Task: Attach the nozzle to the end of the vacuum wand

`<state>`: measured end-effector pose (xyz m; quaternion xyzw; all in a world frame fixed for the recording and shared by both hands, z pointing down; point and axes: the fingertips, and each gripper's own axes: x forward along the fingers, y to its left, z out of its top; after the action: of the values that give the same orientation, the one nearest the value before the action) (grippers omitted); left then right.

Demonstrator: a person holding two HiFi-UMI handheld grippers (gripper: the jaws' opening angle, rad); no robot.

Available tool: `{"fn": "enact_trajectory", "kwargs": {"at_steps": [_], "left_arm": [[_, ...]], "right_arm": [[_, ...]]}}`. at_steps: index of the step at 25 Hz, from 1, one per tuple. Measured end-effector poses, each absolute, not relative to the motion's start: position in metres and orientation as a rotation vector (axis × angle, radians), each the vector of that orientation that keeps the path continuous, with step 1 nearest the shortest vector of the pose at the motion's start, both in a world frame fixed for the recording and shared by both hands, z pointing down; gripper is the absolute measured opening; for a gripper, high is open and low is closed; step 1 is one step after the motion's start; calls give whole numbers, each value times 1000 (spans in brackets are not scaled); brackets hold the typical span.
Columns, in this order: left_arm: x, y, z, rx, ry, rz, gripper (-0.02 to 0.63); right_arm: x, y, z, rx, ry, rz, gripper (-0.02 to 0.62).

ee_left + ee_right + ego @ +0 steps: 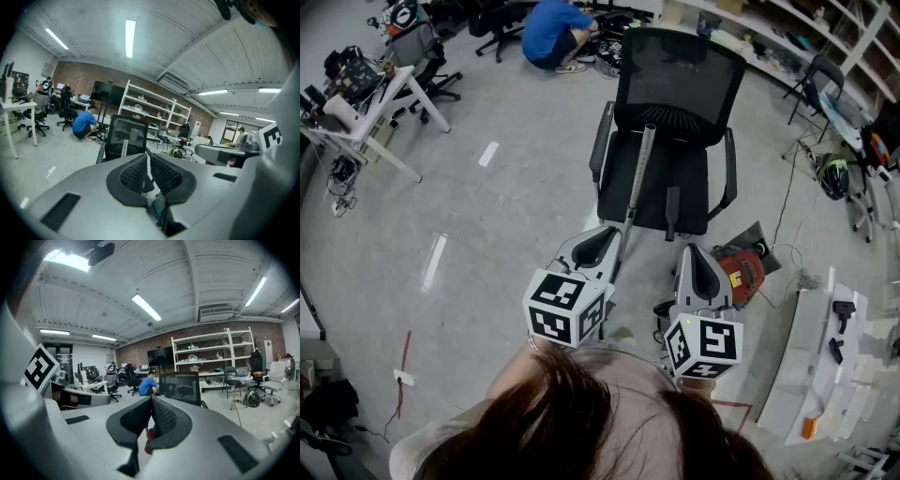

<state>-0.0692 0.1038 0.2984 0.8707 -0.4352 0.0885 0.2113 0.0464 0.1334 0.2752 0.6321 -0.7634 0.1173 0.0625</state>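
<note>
Both grippers are held side by side just ahead of the person's head, pointing forward and a little downward toward a black office chair (675,84). The left gripper (598,239) has its jaws clenched together with nothing between them, and the right gripper (698,255) is likewise clamped shut and empty. Each carries its cube of black-and-white square markers, the left cube (562,307) and the right cube (705,345) nearest the person. The vacuum wand (639,173) is a long, pale grey tube leaning against the chair. Its upper end rests at the foot of the mesh backrest and its lower end comes down over the front of the seat, ahead of the left gripper. A dark, narrow piece that looks like the nozzle (672,214) stands at the seat's front edge, just to the wand's right and apart from it. A red vacuum body (742,267) sits on the floor beside the right gripper. The square markers are the only print that can be made out.
</note>
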Motion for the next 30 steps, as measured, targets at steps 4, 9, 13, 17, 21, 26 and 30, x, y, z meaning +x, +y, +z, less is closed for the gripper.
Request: {"fn": "enact_trajectory", "kwargs": {"at_steps": [4,9,13,17,21,26,30], "left_arm": [[-73,94,300,2418,-1207,244,18],[-79,84,303,2427,-1193,255,18],[-84,69,306,2435,-1177,261,18],[-92,54,310,2446,-1149,262,18],[-98,40,312,2477,-1104,282,18],[-113,25,317,2497,-1068,307,18],[-121,16,316,2514,-1021,308,18]], "right_arm": [[43,125,277,1917,-2297,352,25],[35,115,279,1930,-2311,380,25],[29,101,283,1943,-2298,386,25],[23,88,285,1974,-2273,384,25],[20,76,288,2030,-2221,382,25],[10,63,291,2083,-2181,393,25],[2,54,290,2103,-2135,369,25]]}}
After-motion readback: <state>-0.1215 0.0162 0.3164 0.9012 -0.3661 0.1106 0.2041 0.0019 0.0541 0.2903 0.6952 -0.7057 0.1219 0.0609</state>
